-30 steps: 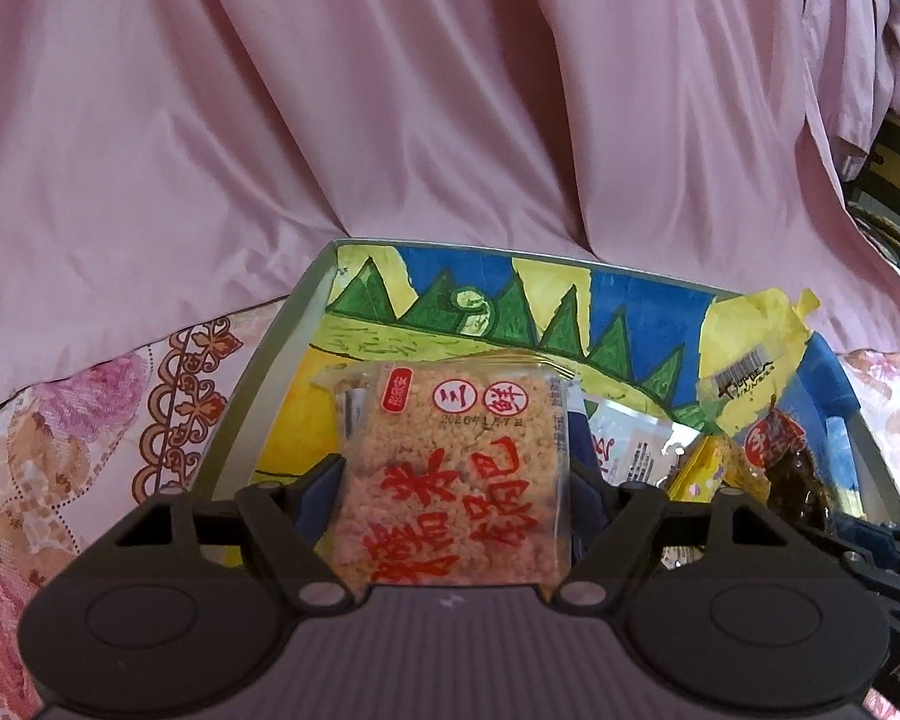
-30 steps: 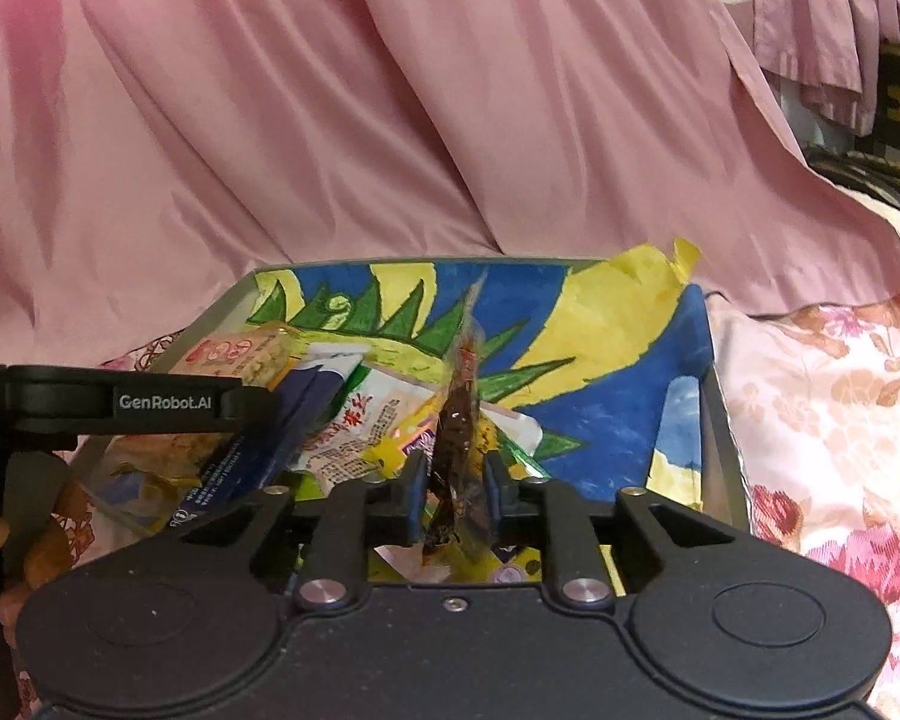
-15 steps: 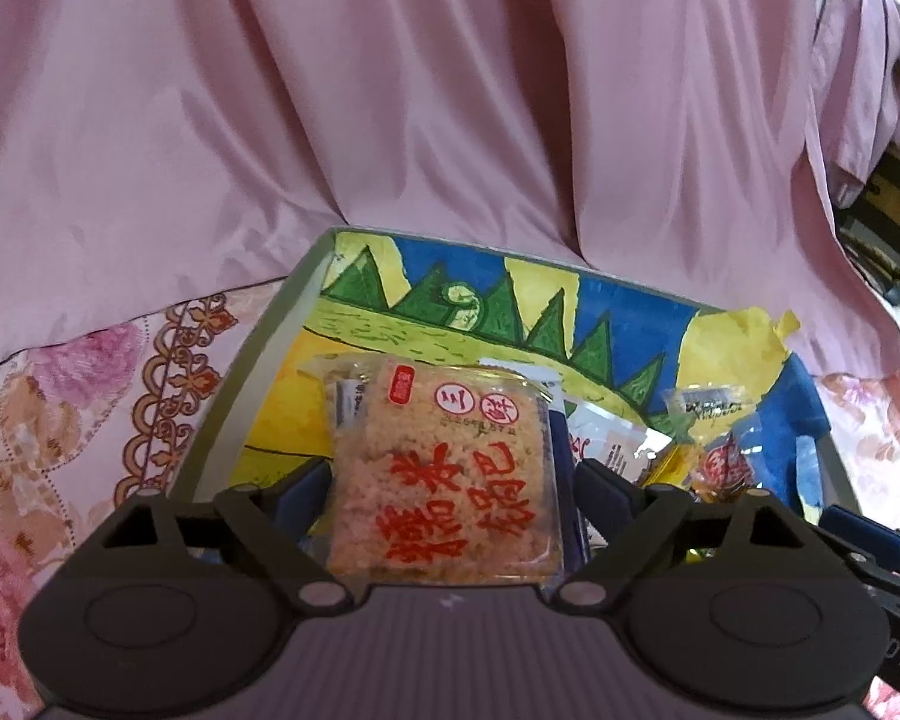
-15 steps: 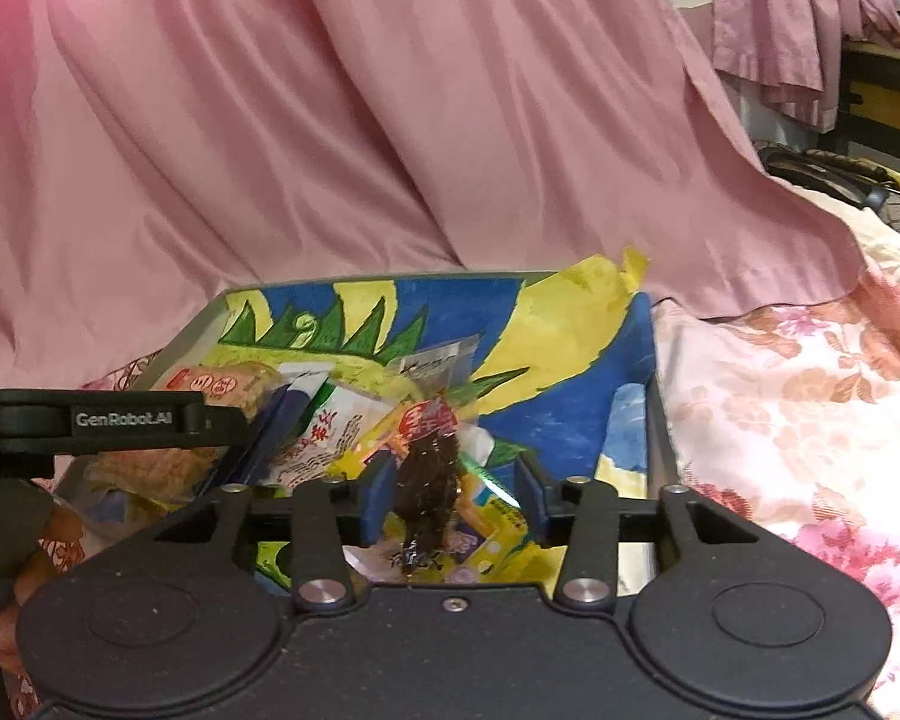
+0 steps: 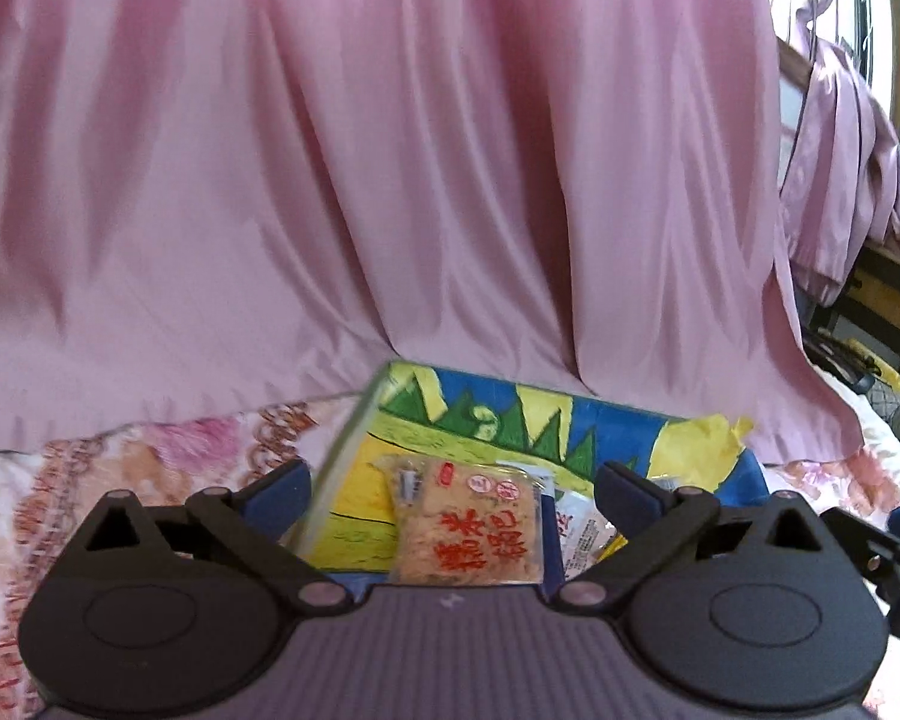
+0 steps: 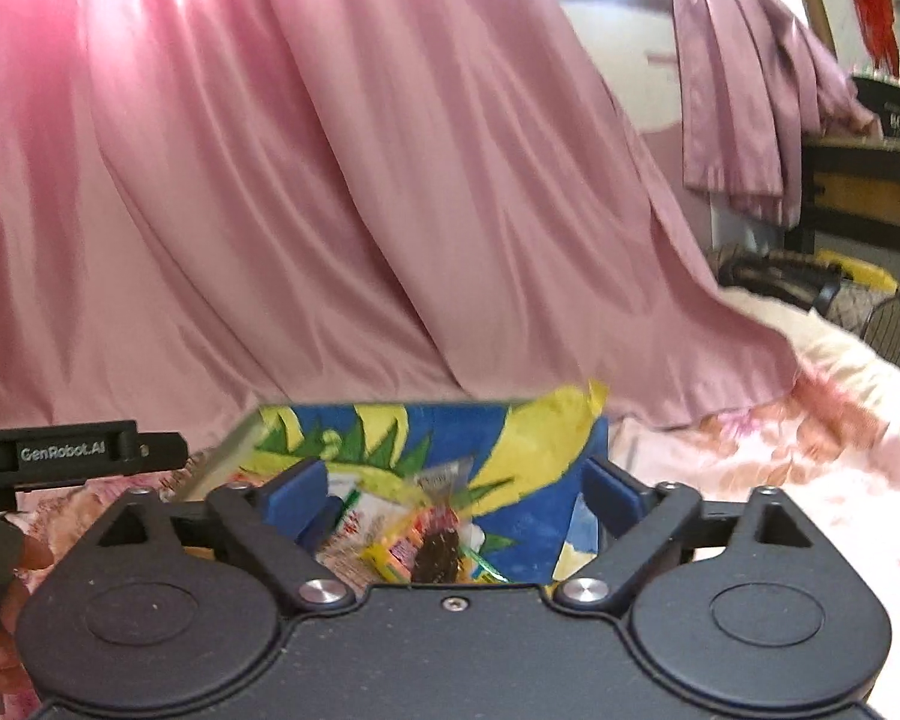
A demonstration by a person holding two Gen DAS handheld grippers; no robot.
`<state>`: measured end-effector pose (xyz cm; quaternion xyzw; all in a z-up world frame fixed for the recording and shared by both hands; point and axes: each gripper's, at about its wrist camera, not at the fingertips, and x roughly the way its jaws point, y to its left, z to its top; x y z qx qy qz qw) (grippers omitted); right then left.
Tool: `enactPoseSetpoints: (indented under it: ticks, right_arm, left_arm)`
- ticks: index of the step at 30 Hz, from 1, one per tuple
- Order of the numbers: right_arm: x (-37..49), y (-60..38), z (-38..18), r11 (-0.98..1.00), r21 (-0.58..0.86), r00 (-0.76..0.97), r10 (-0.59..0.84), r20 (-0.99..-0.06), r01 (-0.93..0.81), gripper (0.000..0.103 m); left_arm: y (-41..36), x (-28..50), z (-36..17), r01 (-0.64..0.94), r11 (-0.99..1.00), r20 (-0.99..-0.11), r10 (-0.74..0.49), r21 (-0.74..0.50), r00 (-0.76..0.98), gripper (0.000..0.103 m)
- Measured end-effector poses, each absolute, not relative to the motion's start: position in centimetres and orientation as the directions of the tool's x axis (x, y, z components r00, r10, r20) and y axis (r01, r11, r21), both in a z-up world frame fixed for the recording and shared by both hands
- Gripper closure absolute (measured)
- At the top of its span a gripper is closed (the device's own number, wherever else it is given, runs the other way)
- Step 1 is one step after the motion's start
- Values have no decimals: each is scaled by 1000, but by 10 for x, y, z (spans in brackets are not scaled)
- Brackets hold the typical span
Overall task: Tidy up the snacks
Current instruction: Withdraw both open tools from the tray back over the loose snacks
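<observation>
A painted tray (image 5: 606,426) in blue, yellow and green lies on the flowered cloth and holds snack packs. A clear pack of puffed rice cake with red characters (image 5: 468,531) lies at its left. My left gripper (image 5: 453,495) is open and empty, raised above and behind the pack. In the right wrist view the tray (image 6: 534,504) holds a dark brown snack pack (image 6: 435,555) among several wrappers. My right gripper (image 6: 453,495) is open and empty, raised above it.
A pink satin curtain (image 5: 390,180) hangs right behind the tray. The flowered cloth (image 6: 750,480) spreads to both sides. The other gripper's body (image 6: 72,456) and a hand sit at the left of the right wrist view. Shelves and hung cloth stand far right.
Both grippers opened and let go: the rice cake pack and the dark snack pack now lie in the tray. Both grippers have pulled back and up from the tray.
</observation>
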<state>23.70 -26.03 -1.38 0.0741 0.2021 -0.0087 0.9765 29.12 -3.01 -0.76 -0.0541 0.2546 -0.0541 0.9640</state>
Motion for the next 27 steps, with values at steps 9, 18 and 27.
enactPoseSetpoints:
  ticks: [9, 18, 27]
  right_arm:
    - [173, -254, 10, 992, 124, 949, 3, -315, 38, 1]
    - [115, -249, 16, 990, 137, 943, 11, -333, 37, 1]
    - [78, -246, 0, 978, 193, 885, 22, -466, 77, 1]
  left_arm:
    - [-15, 223, 14, 84, 993, -446, -110, -78, 888, 0]
    - [-12, 169, 13, 95, 995, -470, -98, -30, 877, 0]
    - [1, 136, 3, 81, 997, -576, -75, -14, 814, 0]
